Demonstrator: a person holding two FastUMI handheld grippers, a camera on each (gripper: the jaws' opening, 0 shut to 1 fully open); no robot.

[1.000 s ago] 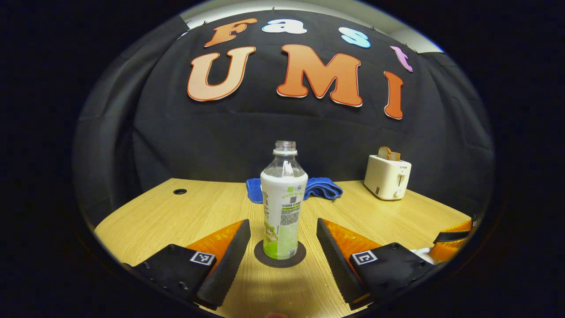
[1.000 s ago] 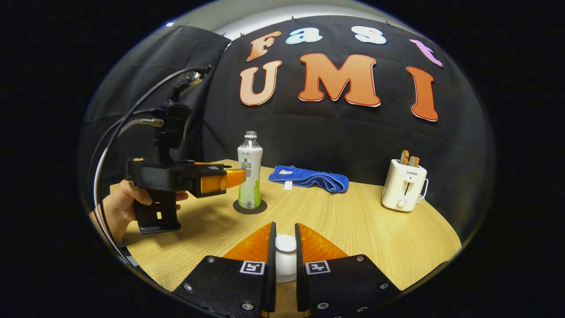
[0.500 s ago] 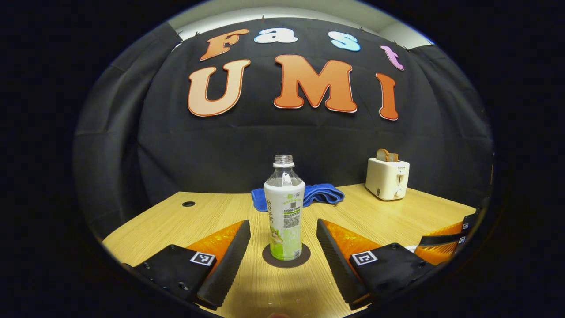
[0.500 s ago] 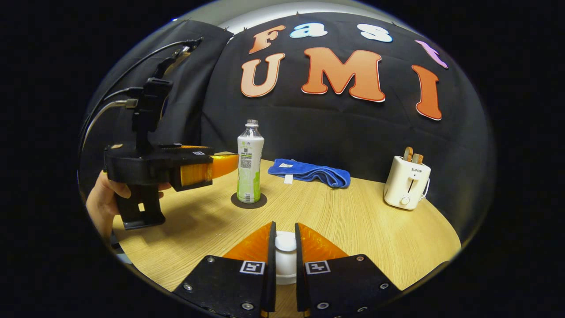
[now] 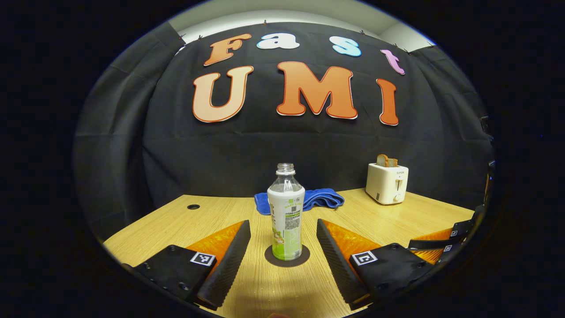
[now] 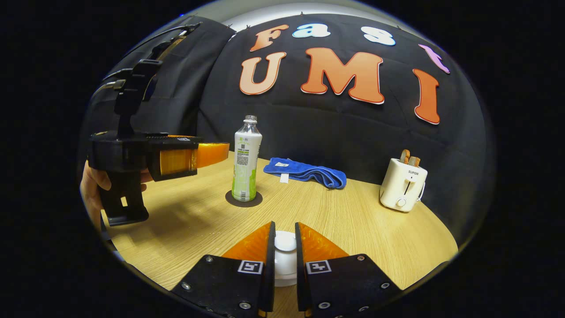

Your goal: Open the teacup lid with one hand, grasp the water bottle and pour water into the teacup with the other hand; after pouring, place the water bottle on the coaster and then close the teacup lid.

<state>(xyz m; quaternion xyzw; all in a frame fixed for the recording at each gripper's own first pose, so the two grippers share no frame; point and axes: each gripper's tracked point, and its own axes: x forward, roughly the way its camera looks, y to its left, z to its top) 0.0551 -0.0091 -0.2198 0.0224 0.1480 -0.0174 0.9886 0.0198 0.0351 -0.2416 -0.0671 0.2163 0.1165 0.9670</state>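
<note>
A clear water bottle point(image 5: 286, 216) with a white and green label and no cap stands upright on a dark round coaster point(image 5: 287, 263). My left gripper point(image 5: 282, 223) is open, its fingers on either side of the bottle and a little short of it, touching nothing. In the right gripper view the bottle point(image 6: 245, 163) and coaster point(image 6: 254, 201) stand mid-table, with the left gripper point(image 6: 212, 152) held by a hand at the left. My right gripper point(image 6: 284, 226) is shut on the white knob of the teacup lid point(image 6: 285, 242). The white teacup point(image 6: 284, 271) below is mostly hidden by the fingers.
A folded blue cloth point(image 6: 304, 173) lies behind the bottle near the wall. A cream toaster point(image 6: 402, 184) with bread slices stands at the back right. A cable hole point(image 5: 193, 206) sits in the wooden table point(image 6: 353, 221) at the far left.
My left gripper has drawn back from the bottle, which looks smaller and farther; it stays open. The bottle stays on the coaster. My right gripper keeps its hold on the lid.
</note>
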